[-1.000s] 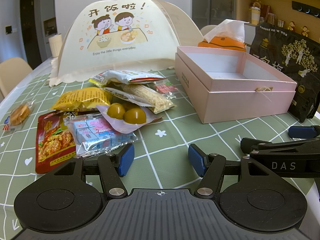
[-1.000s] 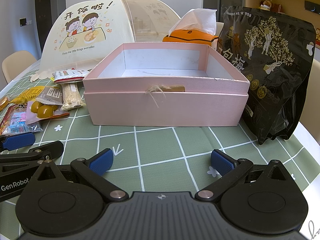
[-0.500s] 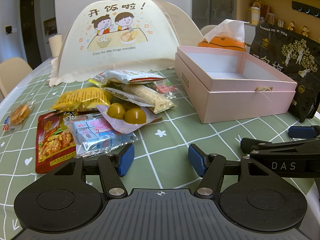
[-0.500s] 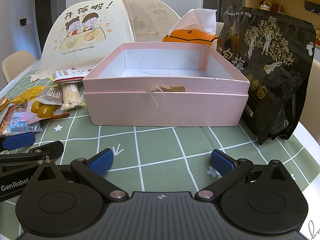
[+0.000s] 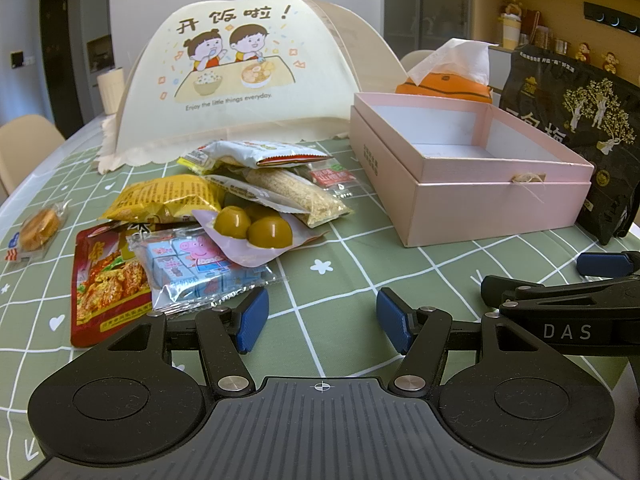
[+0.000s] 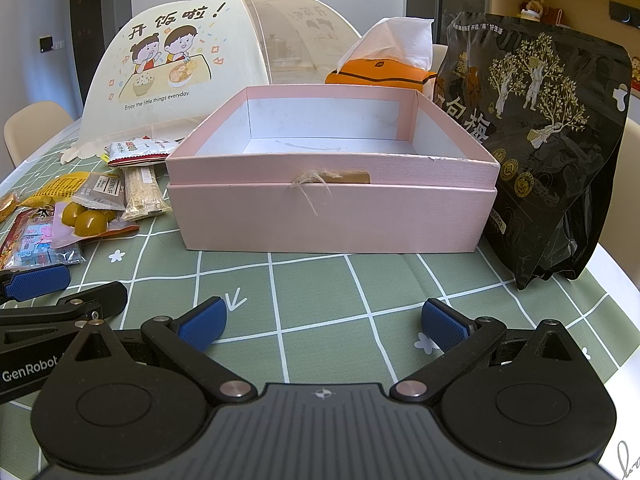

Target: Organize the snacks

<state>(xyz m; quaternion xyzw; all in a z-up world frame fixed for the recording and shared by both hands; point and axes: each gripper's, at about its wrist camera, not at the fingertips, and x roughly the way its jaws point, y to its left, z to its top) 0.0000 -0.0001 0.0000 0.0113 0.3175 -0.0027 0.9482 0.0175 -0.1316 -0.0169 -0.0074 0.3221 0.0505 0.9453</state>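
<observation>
Both grippers [image 5: 322, 318] [image 6: 323, 326] hover, jaws wide apart.

The right tool [image 6: 322, 322] hovers with jaws wide apart over the green checked surface [image 6: 320, 280]. An empty pink box [image 6: 332, 216] sits ahead, snack packets [image 6: 92, 208] piled to its left, a black bag [image 6: 540, 140] to its right.

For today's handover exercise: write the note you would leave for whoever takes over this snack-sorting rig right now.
Left gripper: open, empty, low over the tablecloth just in front of the snack pile.
Right gripper: open, empty, facing the pink box.
Snacks lie loose left of the box; one wrapped biscuit sits apart, far left. The black bag stands to the right of the box.
Done: nothing; the box is empty.
Left: likely move every snack into the box.
</observation>
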